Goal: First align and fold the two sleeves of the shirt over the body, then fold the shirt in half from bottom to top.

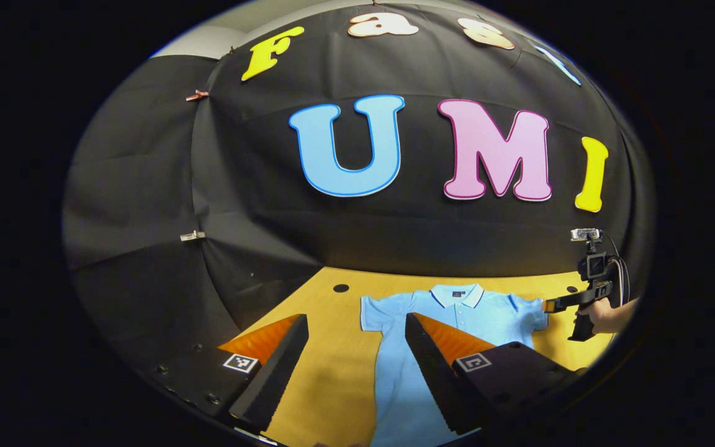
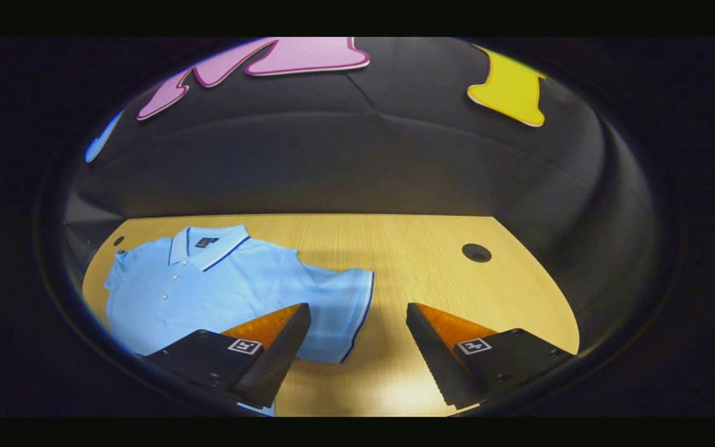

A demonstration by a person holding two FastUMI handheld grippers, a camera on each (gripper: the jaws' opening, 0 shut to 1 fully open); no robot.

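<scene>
In the left gripper view, your left gripper (image 1: 356, 323) hangs over the table (image 1: 332, 372) with its fingers spread wide and nothing between them. The shirt (image 1: 450, 310) lies flat on the wood, collar toward the wall, sleeves out. Farther off, your right gripper (image 1: 548, 305) reaches to the edge of one sleeve (image 1: 528, 312).

In the right gripper view, that gripper (image 2: 357, 313) is wide open, empty, with the sleeve (image 2: 342, 304) lying partly between its fingers.
</scene>
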